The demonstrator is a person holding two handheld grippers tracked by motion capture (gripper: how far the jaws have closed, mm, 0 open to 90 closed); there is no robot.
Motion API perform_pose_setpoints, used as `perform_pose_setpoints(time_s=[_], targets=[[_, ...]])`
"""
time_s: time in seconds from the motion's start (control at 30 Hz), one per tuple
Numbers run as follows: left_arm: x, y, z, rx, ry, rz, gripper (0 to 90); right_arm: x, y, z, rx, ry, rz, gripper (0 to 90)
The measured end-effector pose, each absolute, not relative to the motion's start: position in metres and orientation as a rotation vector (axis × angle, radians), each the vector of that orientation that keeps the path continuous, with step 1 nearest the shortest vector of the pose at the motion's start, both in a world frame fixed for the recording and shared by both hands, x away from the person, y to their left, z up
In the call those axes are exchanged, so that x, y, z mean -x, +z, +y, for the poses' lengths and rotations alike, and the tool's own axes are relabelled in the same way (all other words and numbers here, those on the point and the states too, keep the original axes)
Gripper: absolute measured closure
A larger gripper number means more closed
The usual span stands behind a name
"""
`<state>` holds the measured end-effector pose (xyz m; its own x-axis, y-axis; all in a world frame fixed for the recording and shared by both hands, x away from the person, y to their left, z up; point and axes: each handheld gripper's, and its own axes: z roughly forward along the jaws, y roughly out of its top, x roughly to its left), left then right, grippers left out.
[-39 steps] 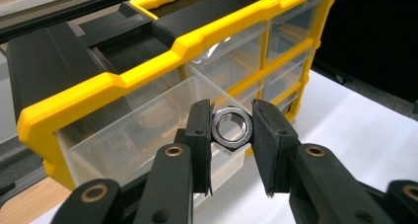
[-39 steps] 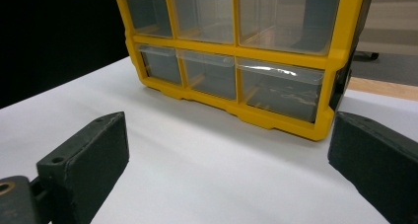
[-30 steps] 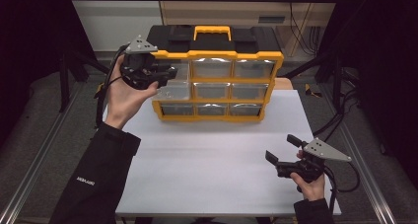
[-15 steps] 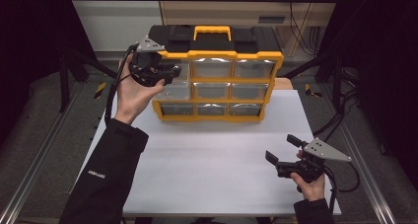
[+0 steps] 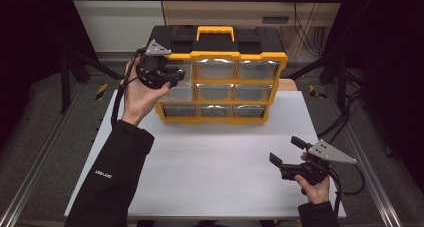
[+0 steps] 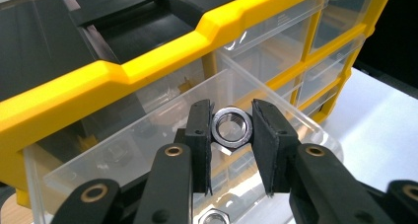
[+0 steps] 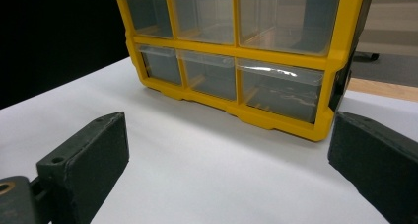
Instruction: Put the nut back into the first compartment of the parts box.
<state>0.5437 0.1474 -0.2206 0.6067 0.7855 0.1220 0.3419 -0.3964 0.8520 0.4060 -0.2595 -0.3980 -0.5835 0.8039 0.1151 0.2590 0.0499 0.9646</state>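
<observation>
A yellow and black organizer cabinet (image 5: 222, 72) with clear drawers stands at the back of the white table (image 5: 215, 162). My left gripper (image 5: 175, 78) hangs over its upper left drawer (image 6: 162, 135), which is pulled out. In the left gripper view my left gripper (image 6: 231, 130) is shut on a silver hex nut (image 6: 231, 127) above that drawer. Another hex nut (image 6: 213, 217) lies on the drawer floor. My right gripper (image 5: 286, 152) rests low near the table's front right, open, with nothing between its jaws; in its own view it (image 7: 226, 169) faces the cabinet (image 7: 236, 51).
Black frame posts and cables flank the table on both sides. A wooden board edge (image 7: 384, 88) shows behind the cabinet's right end. White tabletop stretches between the cabinet and the right gripper.
My left gripper has moved right and slightly back, from beside the cabinet's left end to over the open upper left drawer. The right gripper has stayed put.
</observation>
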Motion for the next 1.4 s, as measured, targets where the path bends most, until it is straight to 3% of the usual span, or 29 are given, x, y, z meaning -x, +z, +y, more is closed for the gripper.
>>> perform_pose_setpoints(time_s=[1.0,1.23,1.4], targets=[[-0.548,-0.224,0.146,-1.954,0.612,0.912,67.0,-0.406,-0.398,-0.259,-1.061,1.561,1.871,2.6],[-0.536,-0.219,0.152,-1.92,0.633,0.859,57.2,-0.406,-0.398,-0.259,-1.06,1.564,1.866,2.5],[-0.522,-0.214,0.159,-1.876,0.636,0.798,43.0,-0.406,-0.398,-0.26,-1.057,1.561,1.864,2.5]])
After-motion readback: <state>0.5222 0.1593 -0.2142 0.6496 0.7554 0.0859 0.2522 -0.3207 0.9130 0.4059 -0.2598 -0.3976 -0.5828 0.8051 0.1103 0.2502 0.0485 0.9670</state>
